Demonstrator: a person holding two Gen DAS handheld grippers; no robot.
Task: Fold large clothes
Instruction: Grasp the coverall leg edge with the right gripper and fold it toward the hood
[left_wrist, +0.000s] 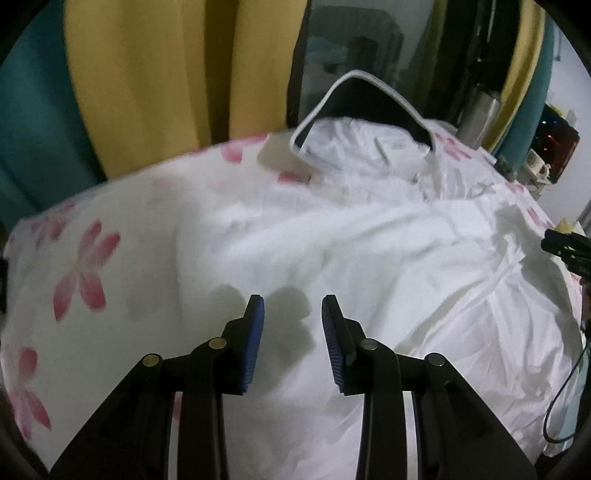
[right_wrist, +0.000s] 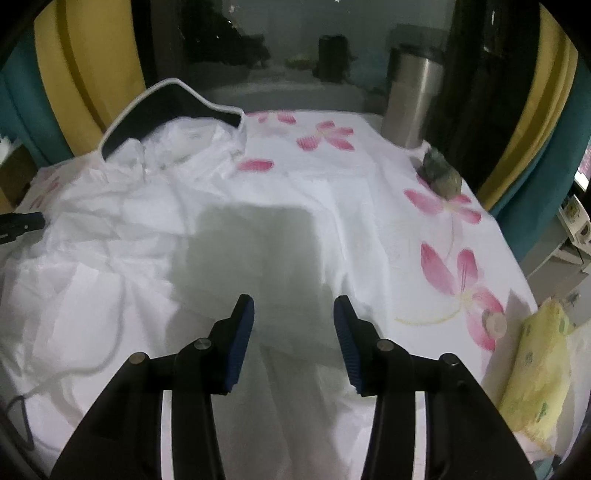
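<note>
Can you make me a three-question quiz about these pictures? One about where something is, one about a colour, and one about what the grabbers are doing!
1. Where does the silver bin stand?
A. At the far edge of the bed, on the right
B. On top of the white garment
C. Between the gripper's fingers

2. What colour are the flowers on the bedsheet?
A. Blue
B. Pink
C. Green

3. What are the left hand-held gripper and the right hand-held gripper doing?
A. Both shut on cloth
B. One open, one shut
C. Both open, holding nothing

Answers:
1. A, the right wrist view shows it past the sheet's far right corner.
2. B, pink petals are scattered over the white sheet.
3. C, each pair of blue pads stands apart over the white garment with nothing between.
</note>
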